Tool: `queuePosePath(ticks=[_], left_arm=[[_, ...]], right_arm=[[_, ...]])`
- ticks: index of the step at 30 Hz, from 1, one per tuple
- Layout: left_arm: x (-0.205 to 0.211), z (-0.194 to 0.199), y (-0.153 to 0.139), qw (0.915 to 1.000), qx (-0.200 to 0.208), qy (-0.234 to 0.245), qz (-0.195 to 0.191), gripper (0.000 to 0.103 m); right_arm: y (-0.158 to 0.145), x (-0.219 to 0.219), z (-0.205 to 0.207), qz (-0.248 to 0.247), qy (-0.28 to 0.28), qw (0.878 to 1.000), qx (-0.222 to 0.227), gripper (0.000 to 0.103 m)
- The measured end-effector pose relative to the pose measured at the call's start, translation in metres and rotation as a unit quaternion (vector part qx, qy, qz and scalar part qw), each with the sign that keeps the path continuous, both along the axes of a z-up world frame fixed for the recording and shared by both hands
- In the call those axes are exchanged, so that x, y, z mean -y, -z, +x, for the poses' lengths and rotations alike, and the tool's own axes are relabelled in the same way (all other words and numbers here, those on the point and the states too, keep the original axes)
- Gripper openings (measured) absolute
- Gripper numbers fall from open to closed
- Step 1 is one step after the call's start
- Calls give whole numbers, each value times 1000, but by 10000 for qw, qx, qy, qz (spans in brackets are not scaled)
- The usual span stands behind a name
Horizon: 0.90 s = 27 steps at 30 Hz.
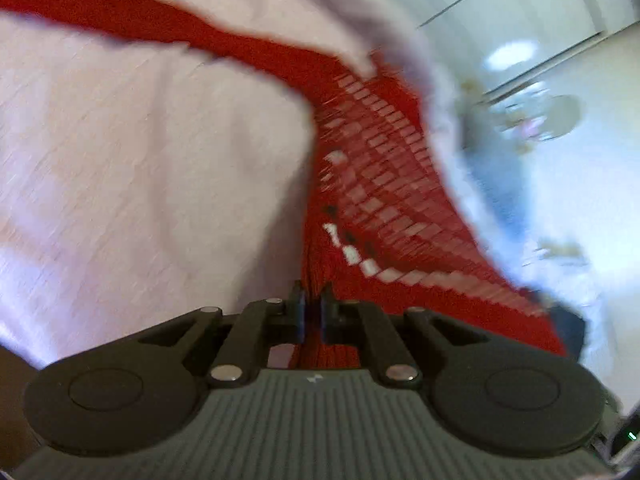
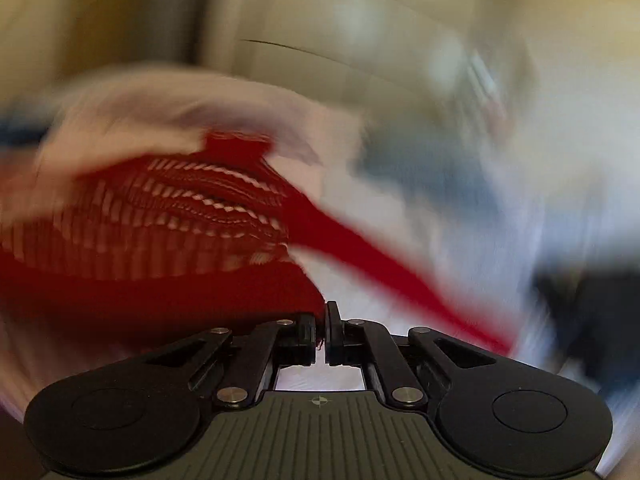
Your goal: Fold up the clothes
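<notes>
Red knit fabric is what both tools have hold of: a red garment with an open, ladder-like mesh panel and solid red bands. The left hand-held gripper has its jaws pinched almost together on a bunched fold of that red cloth, which runs up and away from the fingertips toward a pale pinkish-white cloth spread wide behind it. The right hand-held gripper is likewise clamped tight, with a frayed red edge of the same garment caught between its jaws; the mesh part hangs off to its left and a narrow red strip trails off to its right. Both views are heavily blurred, so I cannot tell what surface lies under the clothes.
</notes>
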<state>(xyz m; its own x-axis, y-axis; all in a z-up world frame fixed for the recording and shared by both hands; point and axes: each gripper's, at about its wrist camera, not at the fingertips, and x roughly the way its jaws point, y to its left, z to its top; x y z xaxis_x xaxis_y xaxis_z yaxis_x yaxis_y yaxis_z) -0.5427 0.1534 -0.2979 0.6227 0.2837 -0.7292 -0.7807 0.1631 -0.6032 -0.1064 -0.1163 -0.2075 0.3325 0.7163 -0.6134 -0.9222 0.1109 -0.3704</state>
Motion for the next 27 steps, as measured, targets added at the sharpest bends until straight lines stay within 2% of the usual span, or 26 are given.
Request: queuePosePath(ticks=[1, 2, 4, 6, 7, 11, 13, 14, 15, 16, 17, 18, 19, 20, 22, 23, 24, 25, 26, 27], left_arm=[[2, 1, 10, 9997, -197, -74, -115, 4], [3, 4, 20, 9989, -391, -148, -204, 4], [3, 9, 34, 9971, -678, -192, -297, 4], [2, 16, 36, 9954, -944, 13, -155, 5], [2, 17, 35, 9949, -994, 124, -69, 5], [2, 10, 30, 9925, -1149, 368, -184, 11], [4, 8, 19, 9929, -1110, 409, -154, 17], [6, 7, 14, 9938, -1032, 411, -102, 25], [8, 8, 12, 9947, -947, 386, -70, 36], [10, 8, 10, 9956, -862, 358, -39, 41], [10, 11, 13, 9960, -845, 303, -44, 48], [11, 13, 16, 9962, -833, 245, -51, 49], [11, 16, 20, 9964, -821, 187, -58, 48], [10, 20, 26, 9965, -816, 143, -109, 43], [9, 31, 38, 9963, -810, 184, -203, 17], [10, 35, 41, 9959, -825, 265, -241, 4], [13, 36, 39, 9966, -739, 272, -230, 4], [16, 37, 37, 9973, -646, 275, -215, 4], [20, 35, 33, 9986, -408, 285, -204, 4], [25, 32, 27, 9992, -220, 289, -138, 4]], right_arm=[[11, 1, -5, -403, -195, 9990, -10, 2], [30, 2, -3, -765, -193, 9966, -233, 2], [76, 6, 9, -1362, 115, 9869, -857, 2], [110, 9, 22, -1644, 494, 9769, -1275, 2], [116, 9, 25, -1743, 537, 9730, -1417, 2], [131, 8, 39, -2384, 591, 9474, -2052, 2], [124, 18, 52, -2342, 599, 9353, -2584, 3], [118, 23, 61, -2175, 677, 9287, -2925, 7], [110, 27, 72, -1944, 795, 9204, -3299, 23], [103, 30, 83, -1644, 964, 9096, -3691, 38], [98, 31, 92, -1271, 1156, 8981, -4049, 67], [97, 29, 100, -941, 1320, 8858, -4349, 71], [98, 25, 106, -645, 1470, 8719, -4626, 71], [104, 18, 109, -507, 1628, 8600, -4810, 71], [121, 0, 113, -407, 1956, 8383, -5073, 70], [129, -8, 113, -432, 2021, 8314, -5159, 50], [136, -17, 110, -602, 2018, 8274, -5207, 3], [140, -23, 106, -848, 2026, 8262, -5189, 5], [138, -26, 103, -917, 1949, 8344, -5074, 4], [130, -26, 102, -875, 1841, 8483, -4887, 4]])
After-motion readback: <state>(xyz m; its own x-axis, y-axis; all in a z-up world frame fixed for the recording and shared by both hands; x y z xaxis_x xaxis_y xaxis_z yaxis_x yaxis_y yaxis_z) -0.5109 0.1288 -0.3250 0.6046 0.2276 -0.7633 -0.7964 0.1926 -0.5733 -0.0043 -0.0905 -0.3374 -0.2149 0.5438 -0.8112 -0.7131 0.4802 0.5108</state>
